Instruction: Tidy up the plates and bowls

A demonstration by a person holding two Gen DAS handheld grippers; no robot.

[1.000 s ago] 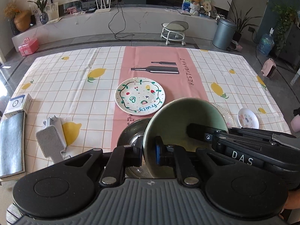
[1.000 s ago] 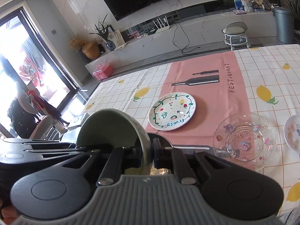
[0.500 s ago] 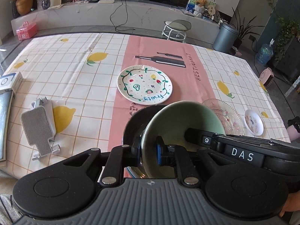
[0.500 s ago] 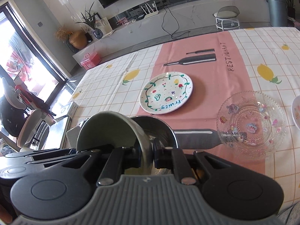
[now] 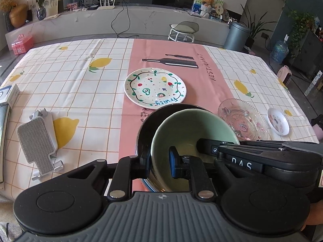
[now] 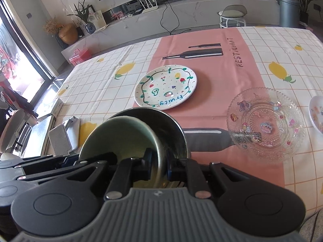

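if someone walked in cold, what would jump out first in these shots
Right in front, the green bowl sits tilted inside the dark metal bowl, with the left gripper and right gripper each straddling its rim from opposite sides. Behind it on the pink strip lies the painted fruit plate, and to the right the clear glass plate.

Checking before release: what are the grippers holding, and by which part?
The green bowl, by its rim, left gripper and right gripper on opposite sides. The left jaws have just been opening; whether either pair presses cannot be told.
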